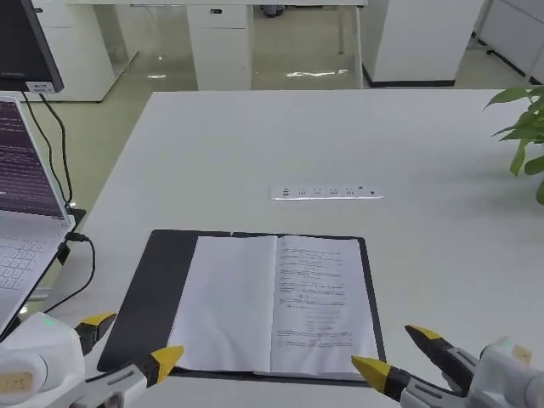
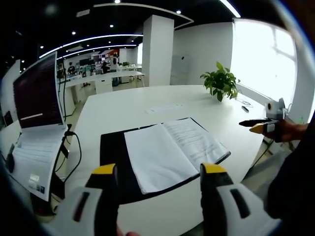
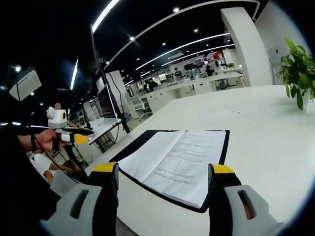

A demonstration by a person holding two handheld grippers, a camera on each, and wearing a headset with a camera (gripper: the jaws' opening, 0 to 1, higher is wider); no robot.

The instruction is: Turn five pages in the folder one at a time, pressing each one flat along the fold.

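Observation:
A black folder (image 1: pixel 149 293) lies open on the white table, a blank page (image 1: pixel 225 302) on its left and a printed page (image 1: pixel 319 297) on its right. The same folder (image 2: pixel 170 152) (image 3: pixel 172 160) lies ahead of each gripper's jaws. My left gripper (image 1: pixel 132 340) (image 2: pixel 158 172) hovers open off the folder's near left corner, holding nothing. My right gripper (image 1: pixel 399 353) (image 3: pixel 164 170) hovers open off the near right corner, also holding nothing. Neither touches the pages.
An open laptop (image 1: pixel 21 204) with a cable (image 1: pixel 72 246) sits at the table's left edge. A white power strip (image 1: pixel 327 192) lies beyond the folder. A potted plant (image 1: pixel 527 127) stands at the right. Office desks and a pillar stand behind.

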